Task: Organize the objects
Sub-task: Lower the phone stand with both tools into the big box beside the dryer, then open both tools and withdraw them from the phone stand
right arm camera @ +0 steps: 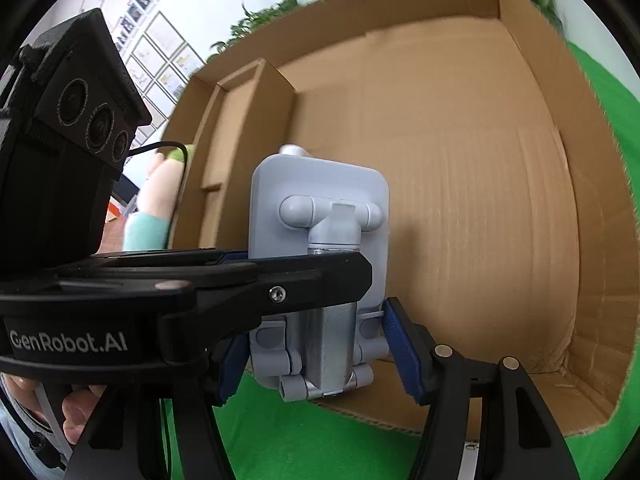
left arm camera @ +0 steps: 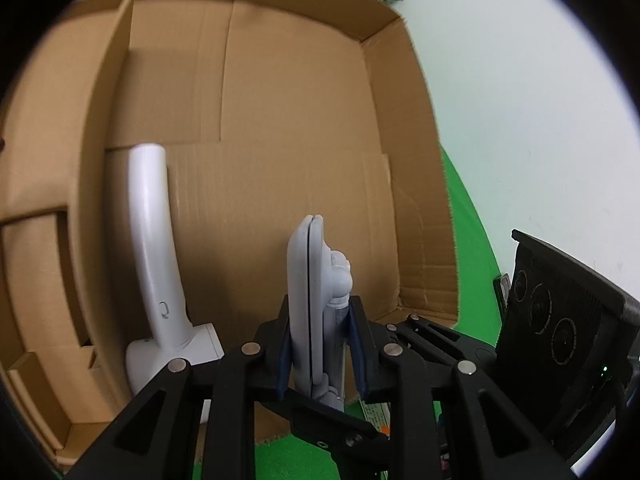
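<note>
Now I've got the grey folding stand squeezed by both grippers, left & right, over the box. Next: lower it inside, beside the white handle thing.

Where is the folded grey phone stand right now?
In both wrist views the grey phone stand sits centre, gripped over the cardboard box, right of the white handle.

An office or lab set up for recording is suggested: a surface is covered in green cloth, framed sheets are hung on a white wall, with potted greenery behind.
</note>
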